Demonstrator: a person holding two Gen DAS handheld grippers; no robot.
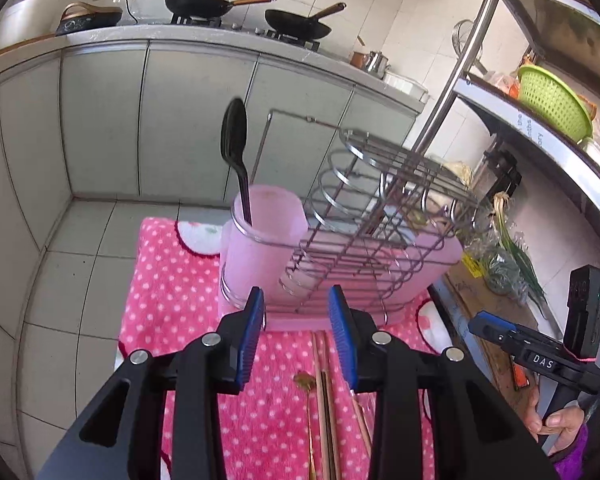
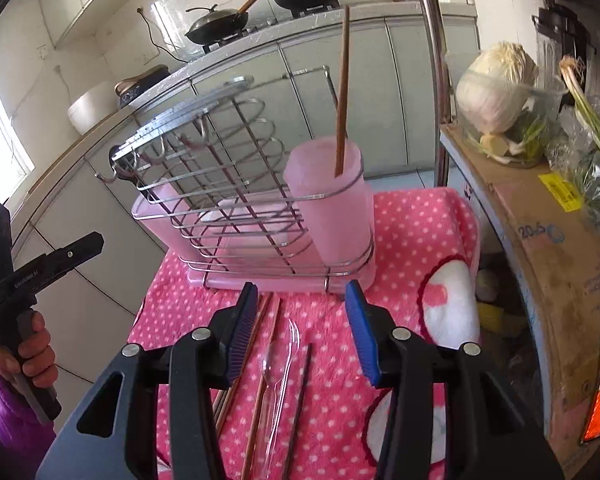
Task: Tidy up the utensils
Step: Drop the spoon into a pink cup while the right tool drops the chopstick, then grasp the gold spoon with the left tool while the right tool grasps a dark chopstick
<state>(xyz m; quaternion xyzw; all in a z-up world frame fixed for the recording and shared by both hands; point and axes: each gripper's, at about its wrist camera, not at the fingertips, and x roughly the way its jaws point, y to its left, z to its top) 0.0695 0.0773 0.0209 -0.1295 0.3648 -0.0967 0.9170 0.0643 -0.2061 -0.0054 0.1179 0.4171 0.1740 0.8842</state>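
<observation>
The wire rack point(image 2: 236, 184) sits on the pink dotted cloth point(image 2: 412, 232), & it's my landmark. It has a pink cup at each end. One pink cup point(image 1: 260, 248) holds a black spoon point(image 1: 236, 148) standing up. The other pink cup point(image 2: 332, 208) holds one brown chopstick point(image 2: 342, 92). So 2 things look put away.

Lots left tho. In front of the rack, flat on the cloth, I see more brown chopsticks point(image 2: 260, 332), a clear plastic fork point(image 2: 278, 364), a dark stick point(image 2: 298, 408) & a small gold spoon point(image 1: 306, 384).

My left claw point(image 1: 296, 336) hangs just in front of the rack, wide open, holding nothing. My right claw point(image 2: 302, 332) is also wide open & empty, over the fork & sticks. I think it's an early stage.
</observation>
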